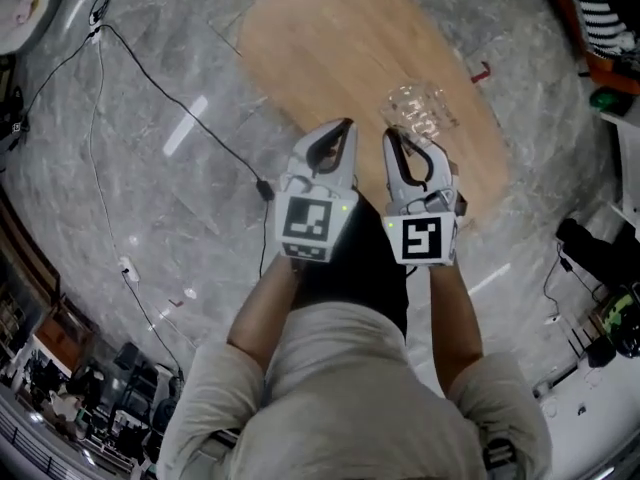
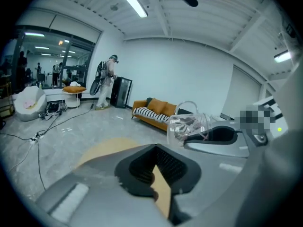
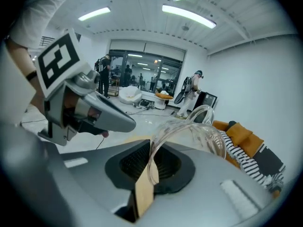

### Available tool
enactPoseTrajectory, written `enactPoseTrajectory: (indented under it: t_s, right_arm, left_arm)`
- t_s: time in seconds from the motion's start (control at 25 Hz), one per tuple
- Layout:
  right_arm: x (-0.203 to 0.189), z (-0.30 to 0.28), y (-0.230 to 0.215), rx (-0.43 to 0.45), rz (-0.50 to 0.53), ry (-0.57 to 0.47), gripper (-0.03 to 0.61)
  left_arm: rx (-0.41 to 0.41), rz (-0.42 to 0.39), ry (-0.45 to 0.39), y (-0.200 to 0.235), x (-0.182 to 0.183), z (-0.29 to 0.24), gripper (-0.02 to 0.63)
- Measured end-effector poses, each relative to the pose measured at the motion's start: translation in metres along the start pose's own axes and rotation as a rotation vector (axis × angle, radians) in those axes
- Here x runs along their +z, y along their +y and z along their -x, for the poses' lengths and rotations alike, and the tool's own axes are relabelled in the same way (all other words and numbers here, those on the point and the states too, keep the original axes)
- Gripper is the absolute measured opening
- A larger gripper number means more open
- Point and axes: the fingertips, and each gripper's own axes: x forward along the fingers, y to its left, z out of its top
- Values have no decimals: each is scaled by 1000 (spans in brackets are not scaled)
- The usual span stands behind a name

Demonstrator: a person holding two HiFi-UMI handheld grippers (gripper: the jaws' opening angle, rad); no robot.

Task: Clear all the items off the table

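Head view: we hold both grippers side by side above the near edge of an oval wooden table (image 1: 330, 38). The L gripper (image 1: 347, 123) has its jaws together w/ nothing in them. The R gripper (image 1: 390, 133) has a clear glass jug (image 1: 415, 108) at its tip, over the table's right part; we can't tell if the jug touches the wood. A black cable (image 1: 170, 98) runs across the marble floor (image 1: 150, 188).

L gripper view: L gripper (image 2: 156, 162) jaws closed, empty, table (image 2: 109, 148) below. The jug (image 2: 187, 124) sits just right of it, at the R gripper (image 2: 213, 138). An orange sofa (image 2: 154, 110) stands at the back wall.

R gripper view: R gripper (image 3: 150, 167) is clamped on the jug (image 3: 199, 131) at its rim wall, jug tilted, handle away from us. L gripper (image 3: 125, 122) is beside it.
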Motion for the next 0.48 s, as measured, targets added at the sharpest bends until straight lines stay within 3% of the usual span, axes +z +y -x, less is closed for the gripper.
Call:
enactPoseTrajectory:
  t_s: [0.2, 0.48]
  right_arm:
    - [50, 57, -6, -91, -87, -134, 32]
    - [97, 157, -25, -296, -84, -231, 32]
  left_arm:
    - [-34, -55, -107, -28, 53, 33, 20]
    - [-156, -176, -249, -101, 120, 89, 20]
